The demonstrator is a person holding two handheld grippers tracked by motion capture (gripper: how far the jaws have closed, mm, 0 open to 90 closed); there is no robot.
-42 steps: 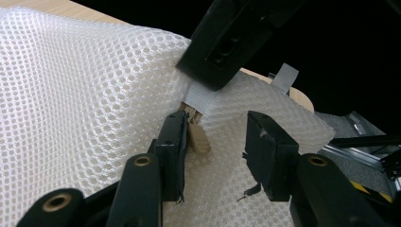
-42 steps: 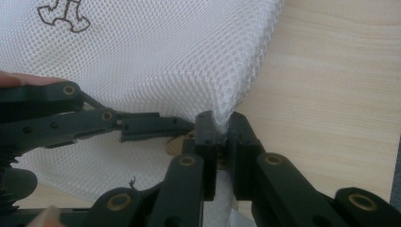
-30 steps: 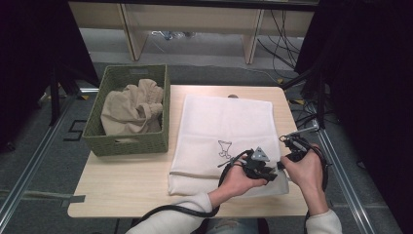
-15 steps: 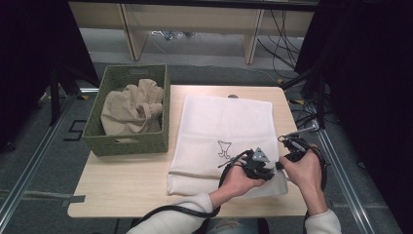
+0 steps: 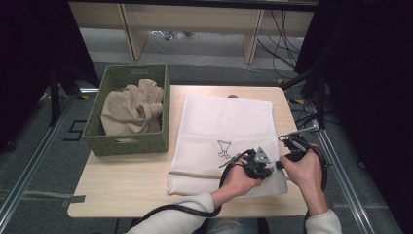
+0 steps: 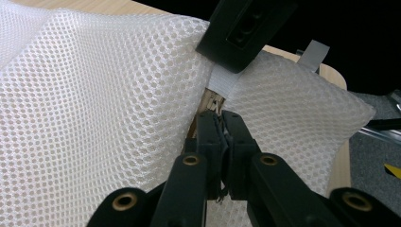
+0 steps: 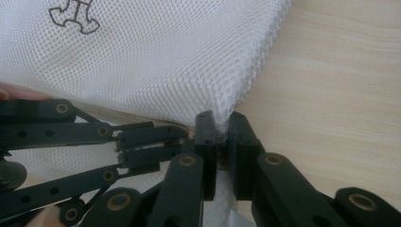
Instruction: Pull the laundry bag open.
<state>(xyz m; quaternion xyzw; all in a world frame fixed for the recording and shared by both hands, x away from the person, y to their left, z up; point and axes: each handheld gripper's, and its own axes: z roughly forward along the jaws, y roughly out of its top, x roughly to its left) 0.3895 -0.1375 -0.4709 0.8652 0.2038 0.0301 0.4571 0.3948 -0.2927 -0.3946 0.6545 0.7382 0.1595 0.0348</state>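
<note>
The left tongs (image 6: 222,124) have just closed, apparently on a small zipper pull of the white mesh laundry bag (image 5: 221,131), flat on the pale wooden tabletop (image 5: 126,180). The right tongs (image 7: 222,125) pinch its corner.

In the high view, both hands cover the near right corner of the white mesh bag (image 5: 221,129), so where the left gripper (image 5: 267,168) and right gripper (image 5: 287,152) meet the mesh is too small to make out. The small dark print (image 5: 224,148) on the bag is too small to read. In the left gripper view, whatever sits between the closed jaws is hidden by them. The basket (image 5: 127,145) wall hides the lower part of the beige cloth (image 5: 131,105).
</note>
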